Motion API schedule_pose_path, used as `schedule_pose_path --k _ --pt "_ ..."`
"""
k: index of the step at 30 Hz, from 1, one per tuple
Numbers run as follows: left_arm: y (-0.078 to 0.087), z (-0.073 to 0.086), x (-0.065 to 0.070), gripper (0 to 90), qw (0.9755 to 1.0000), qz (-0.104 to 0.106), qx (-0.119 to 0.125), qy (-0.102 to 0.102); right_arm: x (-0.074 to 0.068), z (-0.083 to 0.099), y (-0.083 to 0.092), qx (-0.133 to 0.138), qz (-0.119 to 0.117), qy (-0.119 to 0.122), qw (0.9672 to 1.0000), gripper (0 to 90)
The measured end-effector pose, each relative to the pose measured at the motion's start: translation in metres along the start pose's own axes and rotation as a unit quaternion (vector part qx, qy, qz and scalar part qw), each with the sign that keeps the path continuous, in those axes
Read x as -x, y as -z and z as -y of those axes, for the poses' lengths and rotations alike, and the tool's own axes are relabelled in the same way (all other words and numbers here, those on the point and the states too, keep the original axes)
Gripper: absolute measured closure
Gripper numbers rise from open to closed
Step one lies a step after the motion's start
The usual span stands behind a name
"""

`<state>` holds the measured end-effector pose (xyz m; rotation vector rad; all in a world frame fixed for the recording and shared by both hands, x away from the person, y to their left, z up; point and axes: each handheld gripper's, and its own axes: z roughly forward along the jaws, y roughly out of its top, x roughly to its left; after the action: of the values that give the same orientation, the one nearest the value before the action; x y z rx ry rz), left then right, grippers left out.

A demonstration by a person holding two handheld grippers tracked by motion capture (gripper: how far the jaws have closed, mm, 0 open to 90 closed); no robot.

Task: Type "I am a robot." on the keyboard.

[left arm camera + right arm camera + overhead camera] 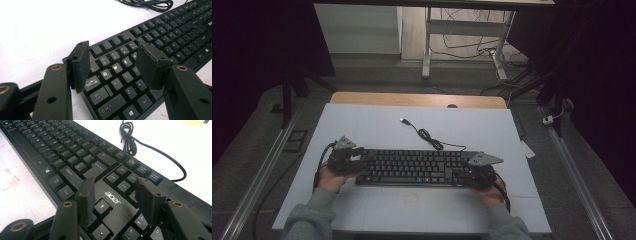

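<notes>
my left gripper (112,65) has its 2 jaws standing apart over the keyboard (412,167), nothing pinched between the pads; through the gap i read q, w, e, a, s, d, with tab and caps lock near the left pad, so it hovers at the board's left end rather than gripping it. my right gripper (116,195) is the same story: jaws wide, pads either side of the arrow-key block and the printed logo, no contact that i can make out, though the lower tips sit so close to the keys that i cannot rule out a light touch. from the high view, the left gripper (346,159) and right gripper (476,172) bracket the keyboard at its 2 short ends, hands coming up from below, which i judge is the natural stance for a long, rigid thing: 1 hold per end keeps it level and stops it pivoting. the keyboard lies flat near the front middle of the white table surface (362,125), long side running left to right. its cable (429,137) runs off the back edge, bundles into a loose coil just behind the board, and ends in a usb plug (403,120) lying free farther back, plugged into nothing, so the board can move without tugging anything.
</notes>
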<state>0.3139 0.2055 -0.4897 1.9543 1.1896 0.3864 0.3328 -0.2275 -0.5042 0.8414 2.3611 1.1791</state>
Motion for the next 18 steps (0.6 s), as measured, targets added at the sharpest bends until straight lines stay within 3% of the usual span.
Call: schedule_pose_path --k 18 --pt "-0.0026 -0.0005 0.0034 42.8 1.0000 0.000 -0.004 -0.008 -0.0002 0.0000 -0.0004 -0.001 -0.001 0.001 1.0000 50.2"
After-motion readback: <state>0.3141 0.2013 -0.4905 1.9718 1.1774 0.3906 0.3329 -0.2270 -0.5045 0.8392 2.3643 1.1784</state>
